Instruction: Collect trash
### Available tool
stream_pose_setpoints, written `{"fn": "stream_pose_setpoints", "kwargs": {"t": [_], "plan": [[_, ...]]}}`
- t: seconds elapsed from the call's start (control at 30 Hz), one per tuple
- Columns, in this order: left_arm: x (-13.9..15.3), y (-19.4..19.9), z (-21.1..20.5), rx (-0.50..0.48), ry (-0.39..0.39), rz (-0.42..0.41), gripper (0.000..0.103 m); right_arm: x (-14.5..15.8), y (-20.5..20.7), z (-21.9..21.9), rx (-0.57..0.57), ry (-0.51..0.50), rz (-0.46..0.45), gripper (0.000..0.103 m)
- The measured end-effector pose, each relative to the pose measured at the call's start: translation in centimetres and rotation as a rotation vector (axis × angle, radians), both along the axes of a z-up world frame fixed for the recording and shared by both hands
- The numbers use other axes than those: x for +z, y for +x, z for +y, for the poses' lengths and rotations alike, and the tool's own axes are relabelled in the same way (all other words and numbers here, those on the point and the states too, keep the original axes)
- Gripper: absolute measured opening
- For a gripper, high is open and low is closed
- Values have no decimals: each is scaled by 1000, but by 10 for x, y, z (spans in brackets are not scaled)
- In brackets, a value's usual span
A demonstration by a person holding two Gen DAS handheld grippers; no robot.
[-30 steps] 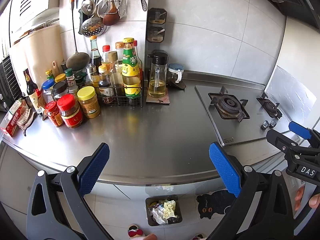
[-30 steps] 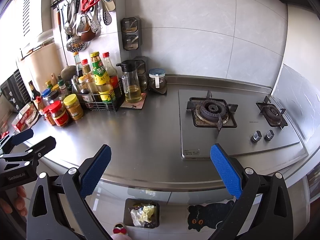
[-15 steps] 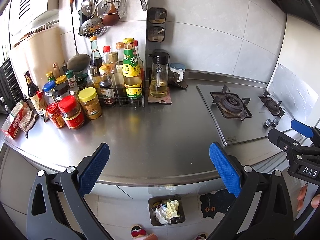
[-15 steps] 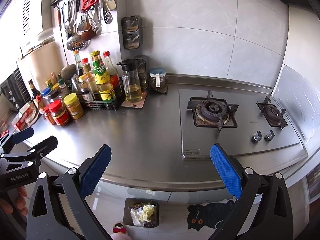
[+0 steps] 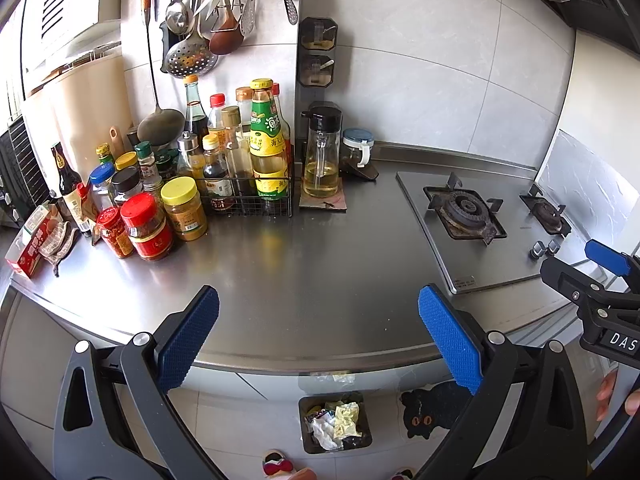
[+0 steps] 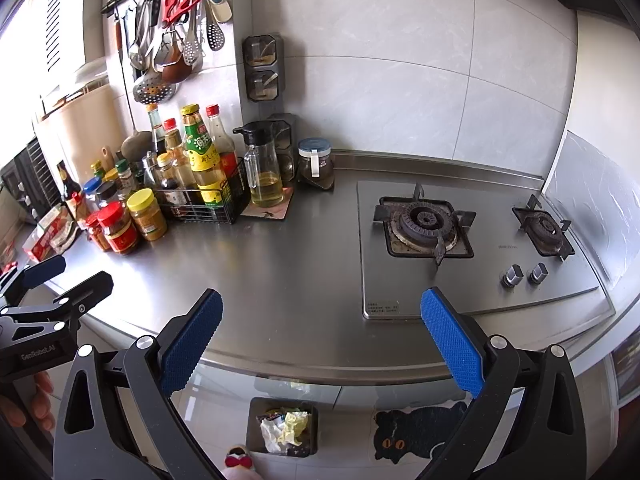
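Nearest, the left gripper (image 5: pixel 318 332) hangs over the front edge of the steel countertop (image 5: pixel 304 264) with its blue-padded fingers (image 5: pixel 188 338) spread wide and nothing between them. Likewise the right gripper (image 6: pixel 320 334) is held off the same edge, its pads (image 6: pixel 450 342) far apart and bare; it shows again at the right margin of the left wrist view (image 5: pixel 596 280).

Below the counter lip, on the floor, stands a small dark rectangular trash bin (image 5: pixel 308 436), seen from above between each pair of fingers. It holds crumpled paper: a white wad (image 5: pixel 324 430) touching a pale yellow wad (image 5: pixel 346 420), with darker scraps and a bit of coloured wrapper beside them. From the right wrist the bin (image 6: pixel 256 428) shows the same white and yellow crumples. Just beside the bin lies a black cat-shaped mat (image 6: pixel 416 432).

Farther back on the counter, at the left, red-lidded jars (image 5: pixel 146 222) and a yellow-lidded jar (image 5: pixel 184 210) stand in front of a wire rack of bottles (image 5: pixel 248 196). A glass oil dispenser (image 5: pixel 320 152) sits just right of the rack. To the right a two-burner gas hob (image 6: pixel 464 248) is set into the steel. On the tiled wall, ladles and red scissors hang from a utensil rail (image 6: pixel 168 12).
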State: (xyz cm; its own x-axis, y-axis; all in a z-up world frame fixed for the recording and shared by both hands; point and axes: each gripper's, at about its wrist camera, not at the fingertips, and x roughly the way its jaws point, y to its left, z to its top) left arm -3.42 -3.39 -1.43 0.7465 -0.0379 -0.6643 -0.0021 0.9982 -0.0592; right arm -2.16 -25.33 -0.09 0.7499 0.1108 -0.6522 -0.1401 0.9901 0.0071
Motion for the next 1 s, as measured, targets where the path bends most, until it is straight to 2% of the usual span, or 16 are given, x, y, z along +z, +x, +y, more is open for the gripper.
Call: {"fn": "stream_pose_setpoints", "kwargs": {"t": [1.0], "plan": [[4,-1,-3,-7,7,-10,95,0,1,-7,-17,10,1,100]]}}
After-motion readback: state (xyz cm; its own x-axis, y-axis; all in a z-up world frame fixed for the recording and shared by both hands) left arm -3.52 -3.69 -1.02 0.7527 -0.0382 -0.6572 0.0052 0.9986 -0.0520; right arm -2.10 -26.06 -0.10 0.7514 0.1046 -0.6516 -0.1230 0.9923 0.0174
